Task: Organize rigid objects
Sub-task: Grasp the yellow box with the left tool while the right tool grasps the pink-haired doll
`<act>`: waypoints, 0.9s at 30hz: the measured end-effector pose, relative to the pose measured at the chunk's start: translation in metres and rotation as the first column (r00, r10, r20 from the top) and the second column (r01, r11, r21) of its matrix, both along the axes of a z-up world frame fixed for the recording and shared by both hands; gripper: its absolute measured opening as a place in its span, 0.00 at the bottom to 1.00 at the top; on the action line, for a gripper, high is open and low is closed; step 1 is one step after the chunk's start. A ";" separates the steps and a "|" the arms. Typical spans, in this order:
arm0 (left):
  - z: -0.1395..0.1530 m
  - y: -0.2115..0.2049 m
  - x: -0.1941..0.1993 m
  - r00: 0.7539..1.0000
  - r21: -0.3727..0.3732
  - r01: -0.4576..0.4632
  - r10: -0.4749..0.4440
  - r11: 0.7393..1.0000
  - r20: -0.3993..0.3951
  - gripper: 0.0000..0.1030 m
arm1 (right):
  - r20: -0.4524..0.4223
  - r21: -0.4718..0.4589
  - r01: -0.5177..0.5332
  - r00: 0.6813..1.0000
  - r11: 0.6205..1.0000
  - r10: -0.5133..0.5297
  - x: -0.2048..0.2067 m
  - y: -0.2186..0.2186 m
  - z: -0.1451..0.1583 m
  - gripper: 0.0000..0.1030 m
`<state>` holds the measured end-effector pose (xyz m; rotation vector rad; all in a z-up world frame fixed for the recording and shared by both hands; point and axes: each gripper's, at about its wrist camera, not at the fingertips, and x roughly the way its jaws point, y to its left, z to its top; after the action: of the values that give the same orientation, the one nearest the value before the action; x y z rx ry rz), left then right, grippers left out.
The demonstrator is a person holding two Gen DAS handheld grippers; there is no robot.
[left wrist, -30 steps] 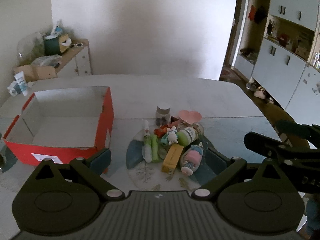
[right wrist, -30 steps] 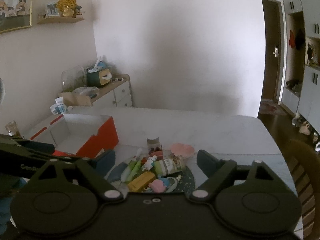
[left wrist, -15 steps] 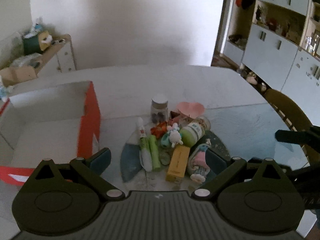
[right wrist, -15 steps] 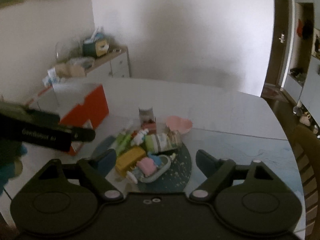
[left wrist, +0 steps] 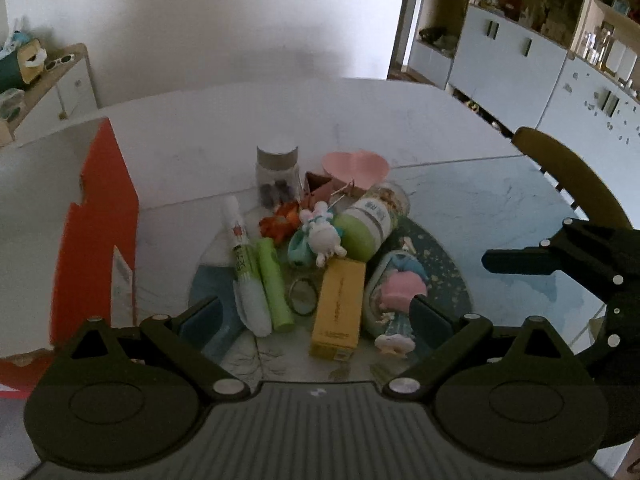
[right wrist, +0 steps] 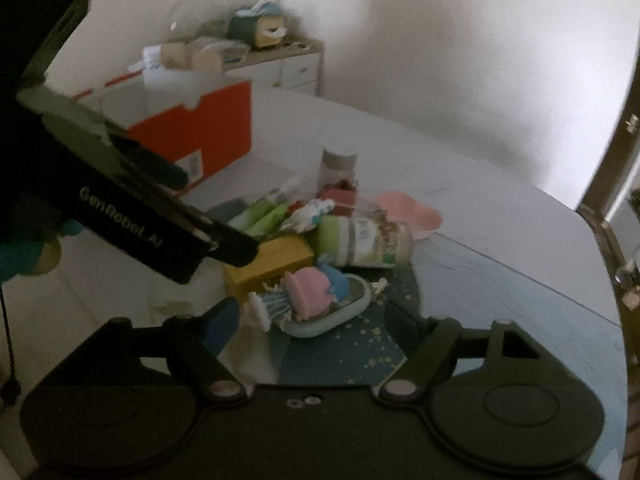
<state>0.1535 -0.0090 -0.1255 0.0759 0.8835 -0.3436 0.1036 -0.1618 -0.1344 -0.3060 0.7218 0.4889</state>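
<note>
A pile of small objects lies on a round blue mat on the table: a yellow box, a pink and blue doll, a green-capped jar on its side, a green tube, a white tube, a white bunny figure, a grey-lidded jar and a pink heart dish. My left gripper is open just in front of the pile. My right gripper is open around the doll, without touching it. An open red box stands left of the pile.
The right gripper's body juts in from the right in the left wrist view. A chair back stands at the table's right edge. White cabinets are behind it. A low dresser with clutter stands by the far wall.
Both grippers have moved forward and down toward the pile. The right gripper now straddles the doll, and the left gripper's body crosses the right wrist view.
</note>
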 end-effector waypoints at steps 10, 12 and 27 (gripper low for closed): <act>-0.020 -0.010 0.017 0.998 0.020 0.048 -0.047 0.999 -0.043 0.68 | -0.004 -0.055 -0.126 0.992 0.991 0.126 0.020 0.011 -0.020 0.71; -0.023 -0.013 0.018 0.997 0.031 0.066 -0.065 0.997 -0.039 0.59 | -0.011 -0.047 -0.142 0.990 0.989 0.141 0.024 0.012 -0.022 0.71; -0.035 -0.027 0.029 0.992 0.066 0.117 -0.113 0.991 -0.063 0.37 | -0.051 -0.037 -0.188 0.981 0.982 0.186 0.026 0.018 -0.033 0.61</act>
<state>0.1822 -0.0361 -0.1607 0.1824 0.9517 -0.4249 0.1295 -0.1434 -0.1671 -0.4044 0.7541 0.6616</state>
